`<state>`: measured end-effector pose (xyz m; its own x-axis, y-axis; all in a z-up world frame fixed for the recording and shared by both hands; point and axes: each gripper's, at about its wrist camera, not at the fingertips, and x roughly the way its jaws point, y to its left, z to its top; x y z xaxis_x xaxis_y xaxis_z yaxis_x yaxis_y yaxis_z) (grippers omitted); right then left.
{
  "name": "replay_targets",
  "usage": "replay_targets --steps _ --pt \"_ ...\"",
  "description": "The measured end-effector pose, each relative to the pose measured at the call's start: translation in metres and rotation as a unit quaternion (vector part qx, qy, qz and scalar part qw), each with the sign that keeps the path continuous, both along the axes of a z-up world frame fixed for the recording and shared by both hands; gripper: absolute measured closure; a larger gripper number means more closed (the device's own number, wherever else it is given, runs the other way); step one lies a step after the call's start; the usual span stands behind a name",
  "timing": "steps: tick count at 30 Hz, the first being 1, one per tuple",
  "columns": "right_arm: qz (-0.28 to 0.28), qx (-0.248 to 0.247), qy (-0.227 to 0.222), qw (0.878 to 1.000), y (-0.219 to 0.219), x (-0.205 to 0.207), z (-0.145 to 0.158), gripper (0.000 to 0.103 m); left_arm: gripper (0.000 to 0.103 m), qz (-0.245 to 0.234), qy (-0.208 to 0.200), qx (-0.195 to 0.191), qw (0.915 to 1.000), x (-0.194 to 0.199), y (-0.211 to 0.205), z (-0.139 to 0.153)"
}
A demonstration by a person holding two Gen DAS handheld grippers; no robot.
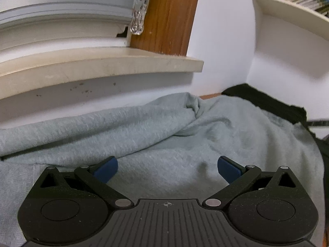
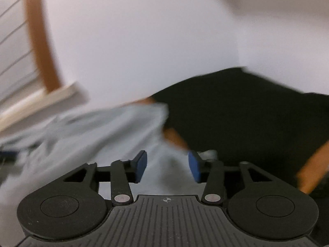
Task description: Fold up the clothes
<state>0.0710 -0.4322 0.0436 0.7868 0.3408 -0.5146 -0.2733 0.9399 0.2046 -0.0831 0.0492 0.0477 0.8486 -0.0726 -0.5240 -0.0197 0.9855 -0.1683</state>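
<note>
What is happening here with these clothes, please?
A person holding a claw in each hand is working on a light grey-blue fleecy garment spread out and rumpled below a beige window sill. The left claw is wide open over the cloth and grips nothing. The right claw is also open, near the garment's edge beside a black cloth; its view is blurred. No neat fold is visible yet.

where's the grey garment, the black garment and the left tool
grey garment [image 1: 144, 127]: left wrist view, on its flat middle fabric.
black garment [image 2: 236, 111]: right wrist view, on its broad dark middle.
left tool [image 1: 167, 165]: left wrist view, midway between its open blue fingertips.
</note>
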Motion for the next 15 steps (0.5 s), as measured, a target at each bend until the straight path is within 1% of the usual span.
replay_targets --steps 1,2,3,5,7,9,10,12,13,14,15 --pt "0.019 0.002 0.005 1.0 0.012 0.001 -0.003 0.056 0.0 0.001 -0.001 0.002 1.0 -0.004 0.0 0.003" --pt "0.037 0.003 0.01 0.999 0.025 0.001 -0.006 0.053 0.0 0.001 -0.001 0.01 0.9999 -0.009 0.0 0.007" --pt "0.054 0.008 0.014 0.998 0.037 0.004 -0.007 0.047 0.0 0.001 -0.003 0.021 0.9998 -0.016 0.001 0.011" --pt "0.082 0.009 0.014 0.996 0.059 0.009 -0.007 0.041 0.0 0.007 -0.003 0.047 0.9988 -0.03 0.004 0.019" --pt "0.099 -0.005 0.006 0.995 0.084 0.015 -0.004 0.041 0.0 0.014 0.007 0.069 0.9975 -0.046 0.009 0.024" --pt "0.111 -0.015 -0.001 0.994 0.102 0.019 -0.004 0.038 0.001 0.015 0.015 0.083 0.9963 -0.061 0.014 0.026" --pt "0.114 -0.02 -0.004 0.993 0.109 0.022 -0.004 0.037 0.004 0.014 0.017 0.087 0.996 -0.066 0.016 0.026" --pt "0.117 -0.037 -0.006 0.992 0.118 0.026 -0.004 0.033 0.013 0.013 0.015 0.091 0.9956 -0.061 0.015 0.026" --pt "0.118 -0.045 -0.006 0.992 0.122 0.027 -0.007 0.033 0.029 0.012 0.013 0.093 0.9955 -0.058 0.015 0.026" --pt "0.118 -0.053 -0.006 0.992 0.126 0.028 -0.009 0.033 0.041 0.011 0.012 0.095 0.9953 -0.055 0.015 0.026" --pt "0.119 -0.057 -0.004 0.991 0.126 0.029 -0.013 0.033 0.043 0.01 0.011 0.097 0.9951 -0.053 0.014 0.026"
